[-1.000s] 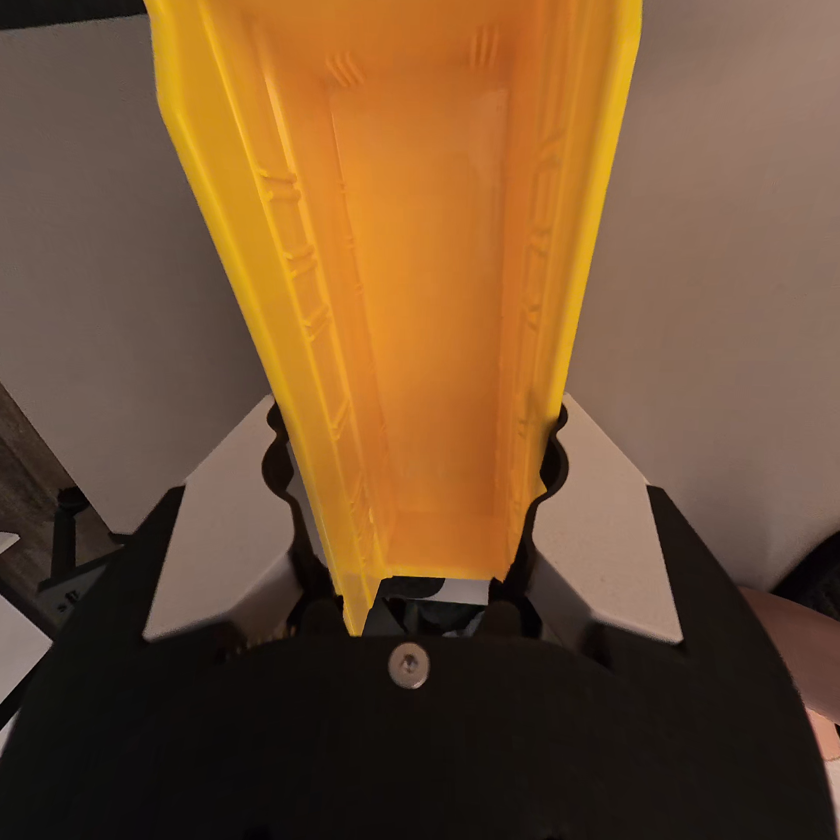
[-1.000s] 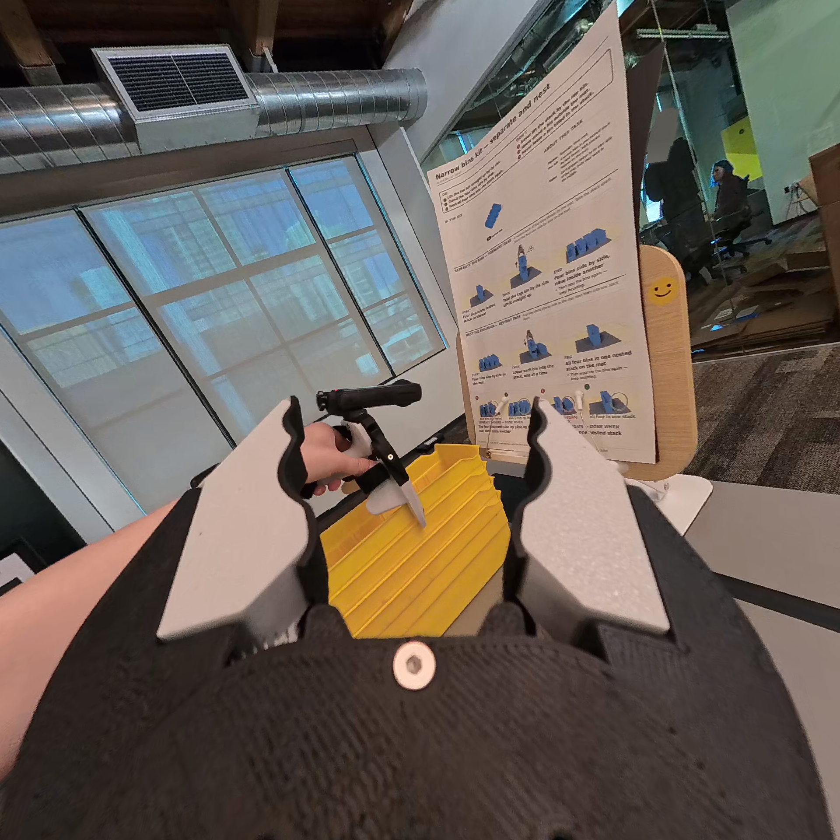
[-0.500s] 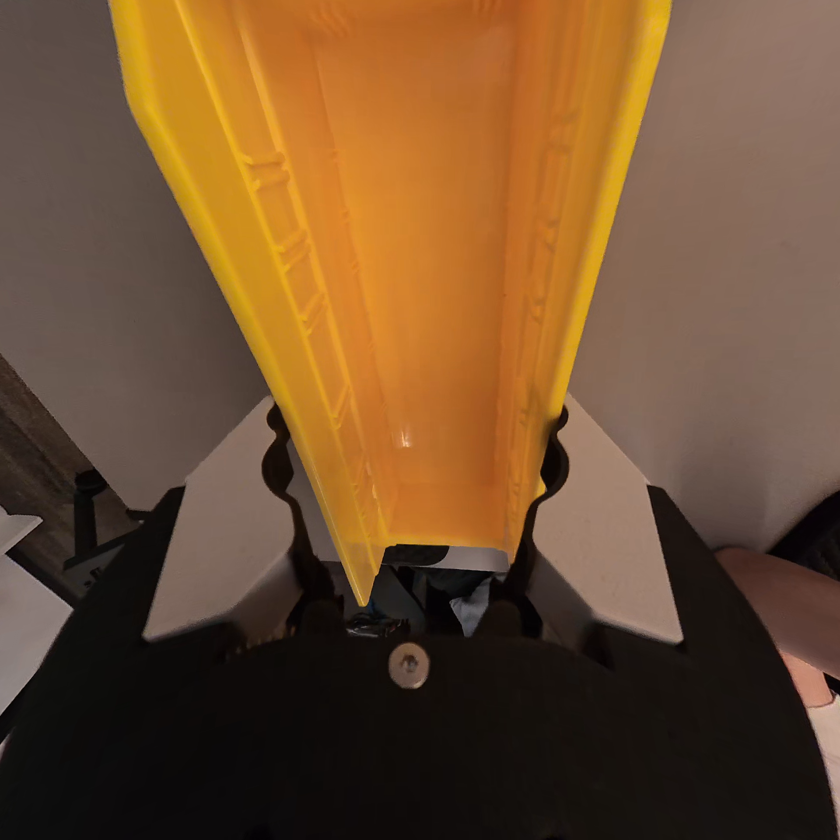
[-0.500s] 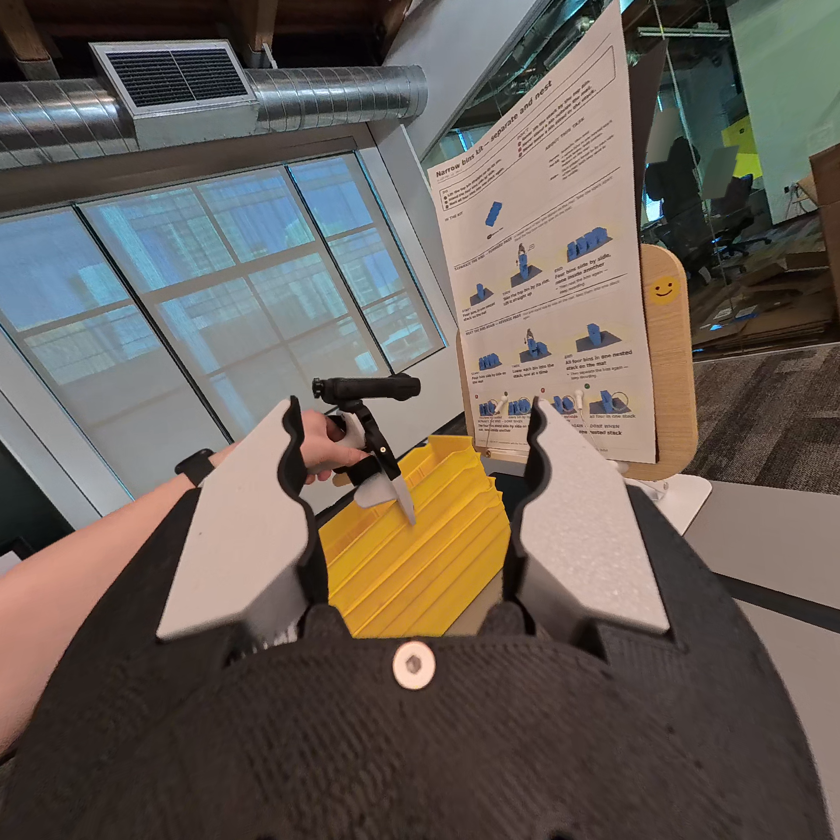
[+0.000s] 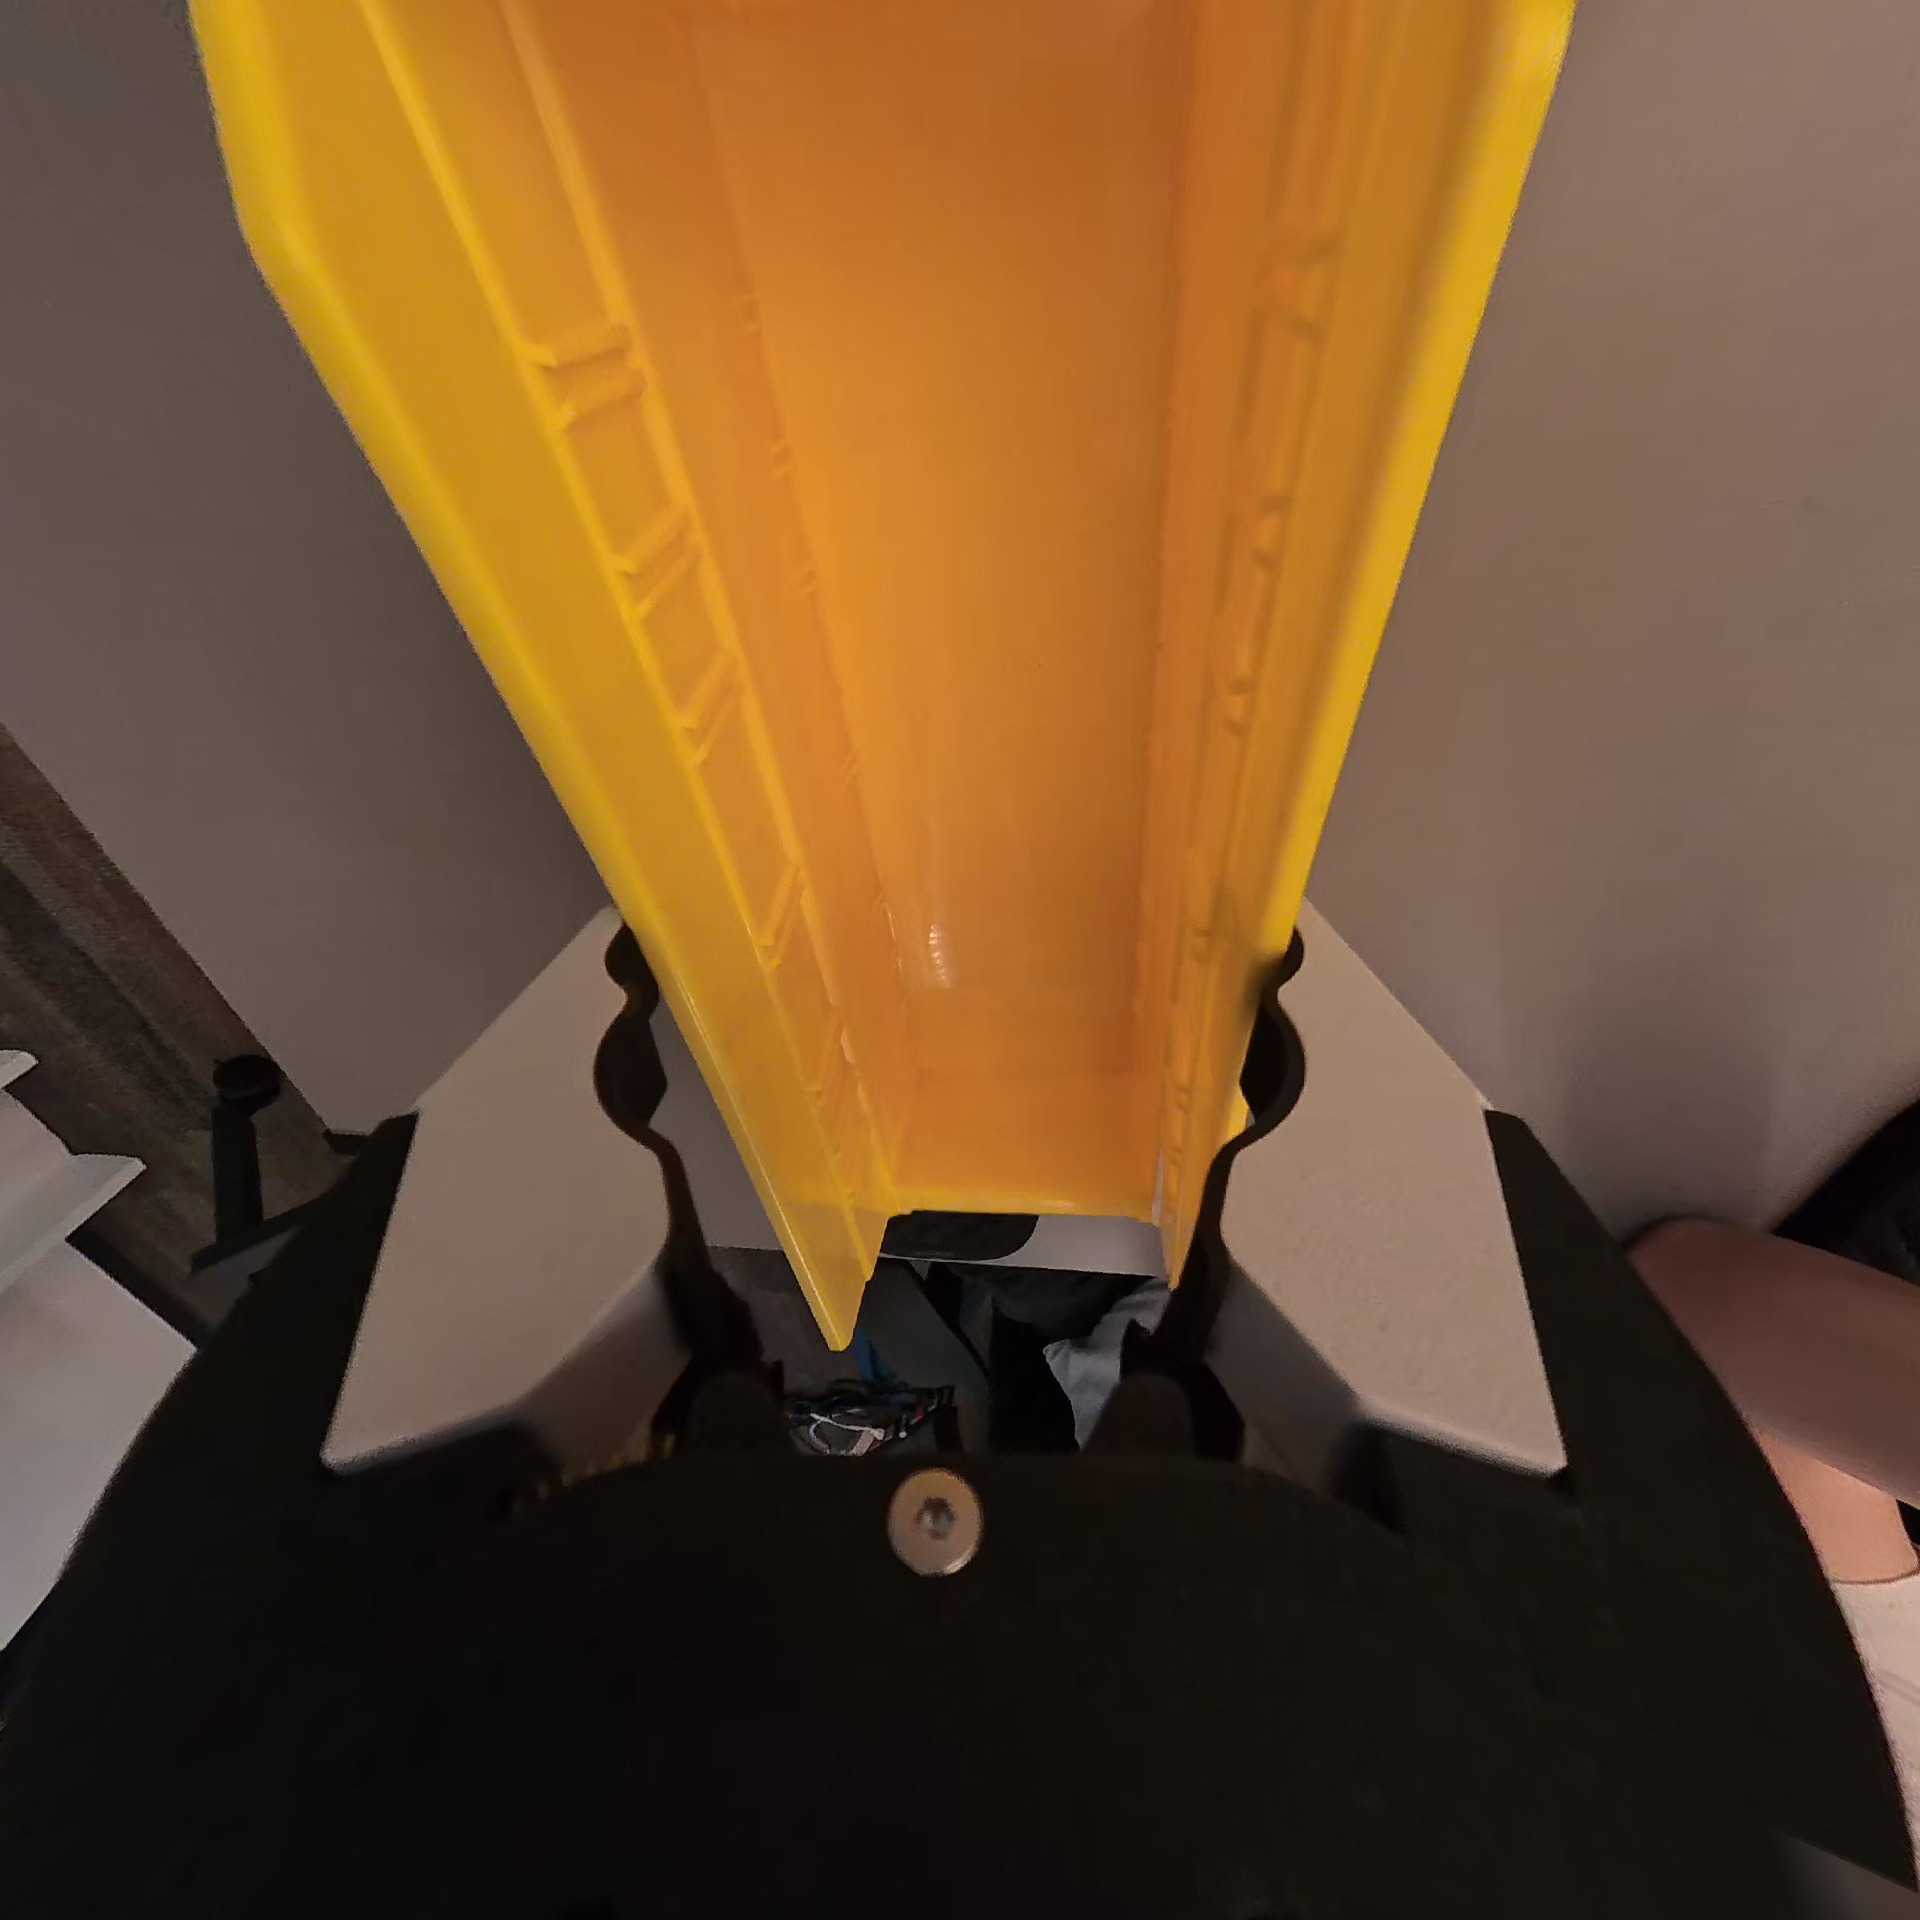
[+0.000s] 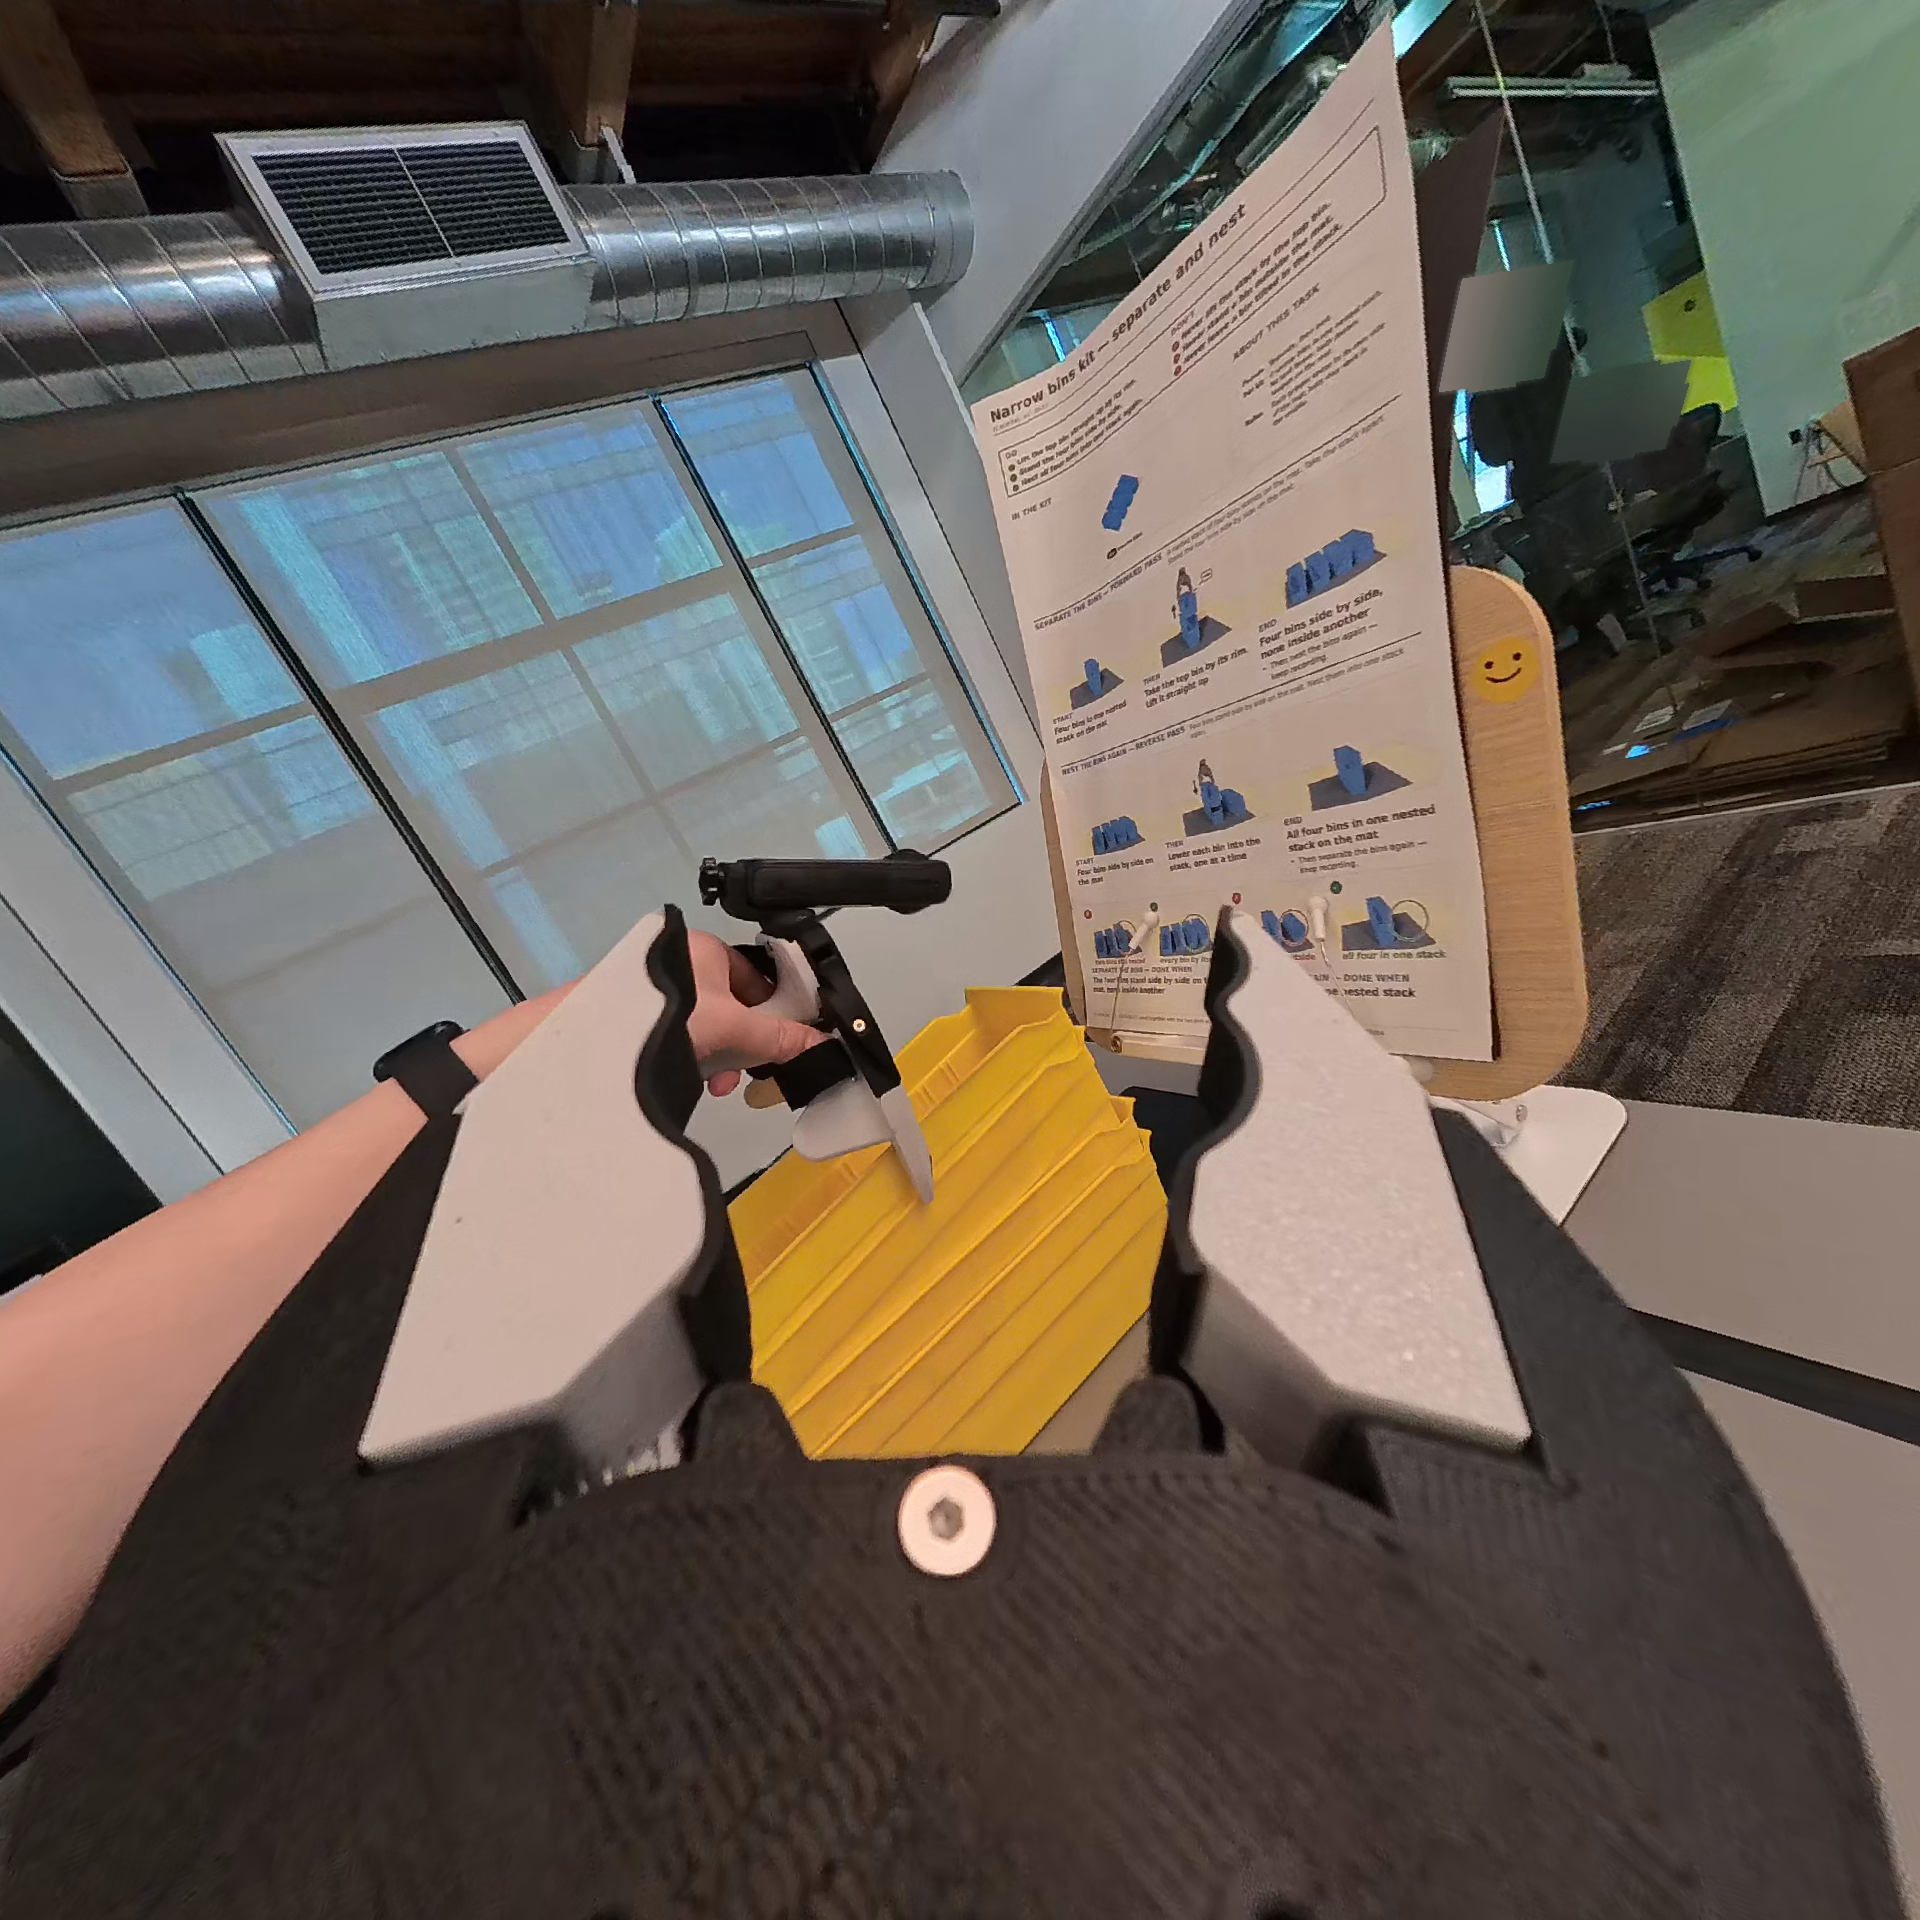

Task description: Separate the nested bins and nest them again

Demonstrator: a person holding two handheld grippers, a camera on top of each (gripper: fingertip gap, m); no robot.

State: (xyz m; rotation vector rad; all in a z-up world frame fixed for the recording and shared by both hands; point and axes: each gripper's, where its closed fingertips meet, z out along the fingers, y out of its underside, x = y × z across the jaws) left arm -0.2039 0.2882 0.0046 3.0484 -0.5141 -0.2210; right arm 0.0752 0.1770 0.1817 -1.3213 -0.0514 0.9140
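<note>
Field notes, both wrist cameras, largest things first.

Room: a wall of tall windows (image 6: 499, 665) on my left, with a silver air duct (image 6: 727, 249) and vent running above them. Grey carpet (image 6: 1745, 935) lies off to the right.

Instruction sheet (image 6: 1236, 623): a big white page with blue diagrams, clipped to a wooden board (image 6: 1527, 831) that stands just behind the bins. A small yellow smiley sticker (image 6: 1503, 668) sits on the board's right edge.

Bins: a stack of yellow bins (image 6: 966, 1278), nested, tilted so the stepped rims fan out toward my right gripper. Seen from the left wrist, the top yellow bin (image 5: 987, 520) fills the view, its open trough running away from me between the fingers, over a pale grey tabletop (image 5: 208, 520).

Left gripper (image 5: 951, 1023): spread wide, clamped across the bin's width. The right pad presses on the rim; the left pad (image 5: 634, 1039) sits against the left outer wall. From the right wrist I can see one of its white fingers (image 6: 904, 1138) lying against the bin's side, my left hand (image 6: 748, 1023) on the handle, a black watch (image 6: 421, 1065) on the wrist.

Right gripper (image 6: 951, 1049): jaws wide open, holding nothing. The stack shows through the gap, farther off; neither pad touches it.
</note>
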